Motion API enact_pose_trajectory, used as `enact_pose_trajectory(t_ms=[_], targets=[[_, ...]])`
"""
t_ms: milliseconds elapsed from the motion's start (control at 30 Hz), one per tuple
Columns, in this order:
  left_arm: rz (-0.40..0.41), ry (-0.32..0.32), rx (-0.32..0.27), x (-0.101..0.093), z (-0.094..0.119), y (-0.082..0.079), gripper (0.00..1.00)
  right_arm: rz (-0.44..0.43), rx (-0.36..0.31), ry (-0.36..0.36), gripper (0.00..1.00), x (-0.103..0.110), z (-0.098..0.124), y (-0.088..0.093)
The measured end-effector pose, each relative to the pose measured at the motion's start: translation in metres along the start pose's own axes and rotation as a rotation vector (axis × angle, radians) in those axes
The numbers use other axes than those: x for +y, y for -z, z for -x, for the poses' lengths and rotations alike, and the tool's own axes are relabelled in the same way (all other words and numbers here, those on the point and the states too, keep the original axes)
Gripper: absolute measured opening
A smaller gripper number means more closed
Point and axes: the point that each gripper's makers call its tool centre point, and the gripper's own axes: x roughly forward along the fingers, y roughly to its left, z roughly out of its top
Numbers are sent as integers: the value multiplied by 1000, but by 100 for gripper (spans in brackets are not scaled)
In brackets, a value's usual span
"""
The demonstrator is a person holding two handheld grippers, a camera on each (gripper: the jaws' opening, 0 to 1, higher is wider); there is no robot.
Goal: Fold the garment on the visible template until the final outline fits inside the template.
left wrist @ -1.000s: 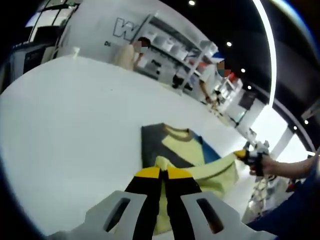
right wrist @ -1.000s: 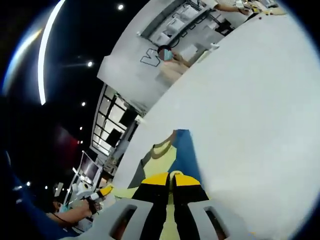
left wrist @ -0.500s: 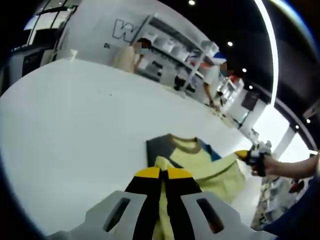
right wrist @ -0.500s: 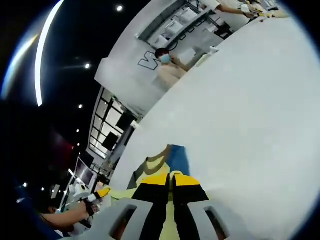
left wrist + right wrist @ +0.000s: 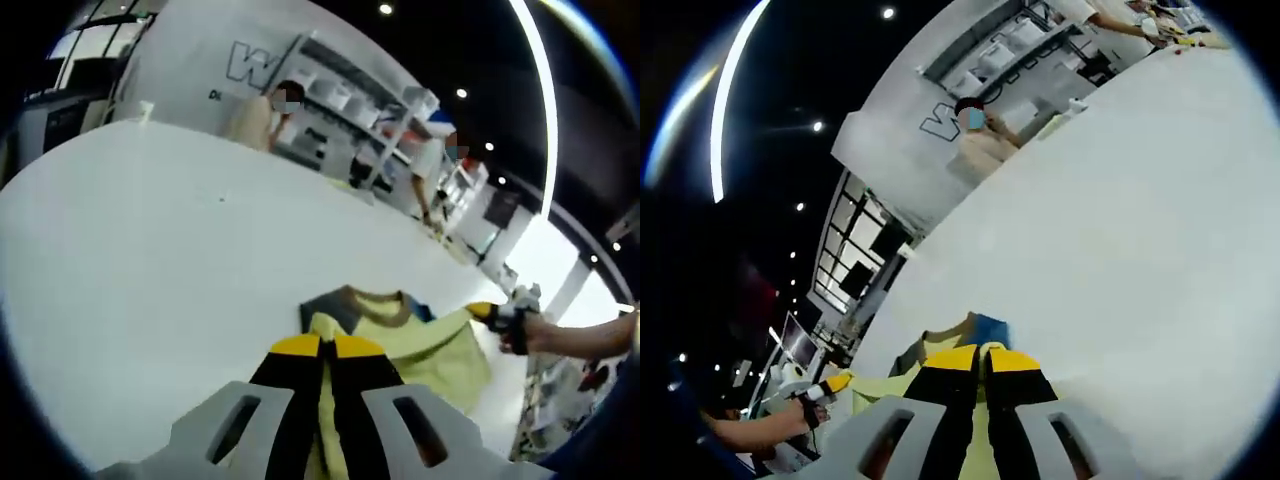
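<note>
A yellow shirt [image 5: 420, 345] with grey and blue sleeves and a brown collar lies on the white table [image 5: 150, 240]. Its lower yellow part is lifted off the table. My left gripper [image 5: 320, 346] is shut on one corner of that lifted hem. In the right gripper view, my right gripper [image 5: 982, 356] is shut on the other corner of the shirt [image 5: 940, 350]. The right gripper [image 5: 483, 311] also appears at the right of the left gripper view, held by a hand, with the hem stretched between both. The left gripper [image 5: 835, 383] shows at the lower left of the right gripper view.
The big white table [image 5: 1120, 220] stretches far ahead of the shirt. A small cup [image 5: 147, 105] stands at its far edge. People [image 5: 262, 110] stand by shelves [image 5: 350, 100] beyond the table. A person's arm [image 5: 590, 335] reaches in from the right.
Both grippers have carried the lifted hem forward over the shirt. More of the grey and blue sleeves is now covered, and the collar sits closer to the jaws.
</note>
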Motion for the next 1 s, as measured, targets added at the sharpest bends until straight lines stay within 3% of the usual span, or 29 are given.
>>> enact_pose_trajectory(t_ms=[400,1000], targets=[[-32,-3,6,6,-19,-12,0,33,5,5,0,-14,-21,-20],[-2,-12,-6,23,-51,-28,0,43,28,7,0,-26,-46,-29]])
